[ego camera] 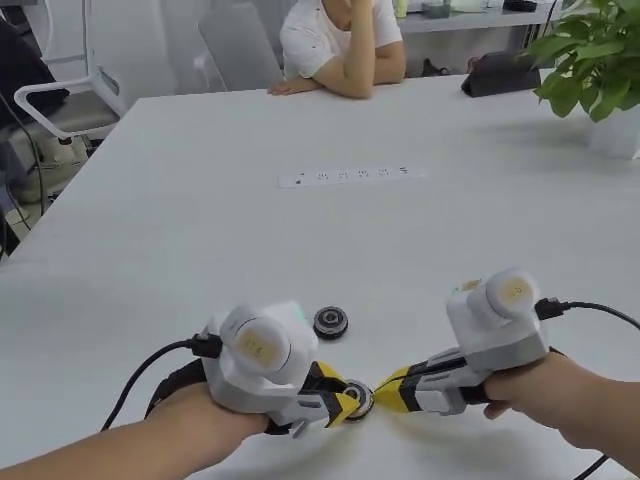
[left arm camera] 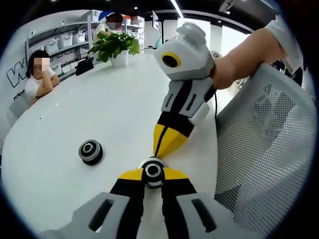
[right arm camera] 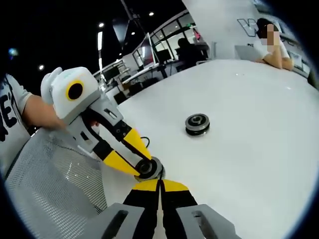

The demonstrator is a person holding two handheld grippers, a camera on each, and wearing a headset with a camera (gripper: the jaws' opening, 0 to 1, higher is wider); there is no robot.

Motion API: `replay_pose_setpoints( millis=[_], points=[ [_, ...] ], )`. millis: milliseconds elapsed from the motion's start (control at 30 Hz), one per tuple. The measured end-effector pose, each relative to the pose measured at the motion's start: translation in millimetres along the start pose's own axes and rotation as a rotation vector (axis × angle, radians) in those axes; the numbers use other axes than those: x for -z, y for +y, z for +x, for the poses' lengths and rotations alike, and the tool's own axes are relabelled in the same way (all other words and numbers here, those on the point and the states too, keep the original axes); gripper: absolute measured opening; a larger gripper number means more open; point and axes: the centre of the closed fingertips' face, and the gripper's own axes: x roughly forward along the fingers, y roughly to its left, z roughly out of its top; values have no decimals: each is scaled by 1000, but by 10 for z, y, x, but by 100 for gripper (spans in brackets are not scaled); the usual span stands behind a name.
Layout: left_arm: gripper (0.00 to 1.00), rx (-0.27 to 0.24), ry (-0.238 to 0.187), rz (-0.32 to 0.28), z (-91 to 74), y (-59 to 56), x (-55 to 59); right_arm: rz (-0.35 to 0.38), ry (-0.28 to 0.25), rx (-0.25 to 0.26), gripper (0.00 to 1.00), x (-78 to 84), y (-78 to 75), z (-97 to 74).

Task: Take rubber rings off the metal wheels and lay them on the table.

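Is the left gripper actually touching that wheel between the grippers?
Touching. The left gripper view shows the left gripper clamping the wheel from both sides.

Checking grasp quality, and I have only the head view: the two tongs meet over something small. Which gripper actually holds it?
Observer: The left gripper view shows the left gripper with its tongs shut on a metal wheel, one jaw each side.
Operator: And the right one?
Observer: In the right gripper view the right gripper has its tongs shut, tips at that wheel's rim; whether they pinch anything is unclear.
Operator: The other wheel is too small for me. Stripped?
Observer: Seemingly not: the second wheel carries a black rubber ring around a shiny hub.
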Motion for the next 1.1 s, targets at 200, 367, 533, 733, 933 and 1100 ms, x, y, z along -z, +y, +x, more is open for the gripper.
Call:
replay_pose_setpoints(
  millis=[200, 367, 533, 733, 933, 1100],
  points=[
    [7, 0, 1, 3, 4, -2, -3, 30, -34, -14, 0, -51, 26, -7],
    [7, -3, 0, 3, 8, -4, -8, 65, -54, -34, 0, -64, 44, -14],
    [7, -3, -2, 4, 8, -6, -9, 55, -58, -39, 0, -69, 67, -15],
    [7, -3, -2, 4, 9, -10, -11, 49, -63, -60, 0, -90, 119, 1],
    [7, 0, -3, 4, 11, -17, -12, 15, -55, -75, 0, -88, 185, 36],
    [7, 1, -5, 6, 11, -30, -15, 9, -58, -85, 0, -96, 193, 41]
  ],
)
